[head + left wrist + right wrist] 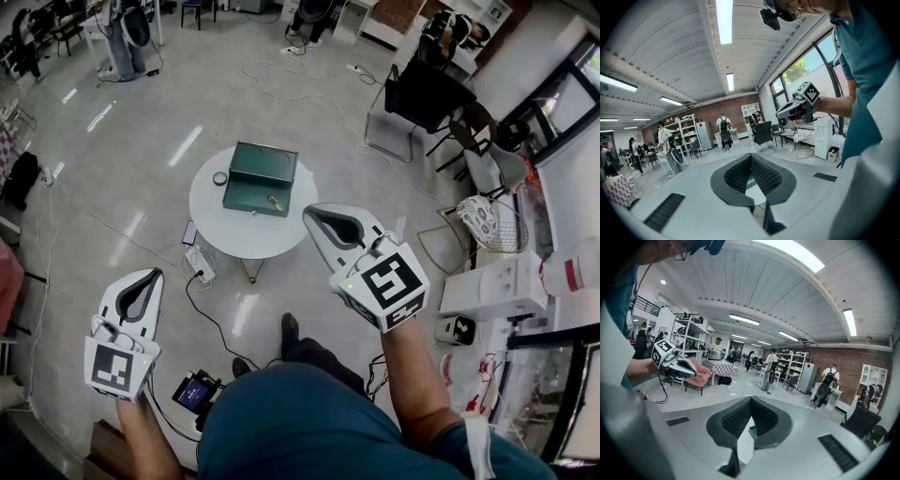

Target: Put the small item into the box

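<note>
The left hand-held gripper point(151, 277) and the right hand-held gripper point(314, 216) both have jaws pressed together, empty, well apart from the green box point(261, 176) on the far table point(217, 228).

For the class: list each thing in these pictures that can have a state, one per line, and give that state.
Left gripper: jaws together, nothing between them, held away from the table.
Right gripper: jaws together, nothing between them, held away from the table.
Green box: lid looks closed, lying on the round table.
Small round item: on the table beside the box, not inside it.
</note>
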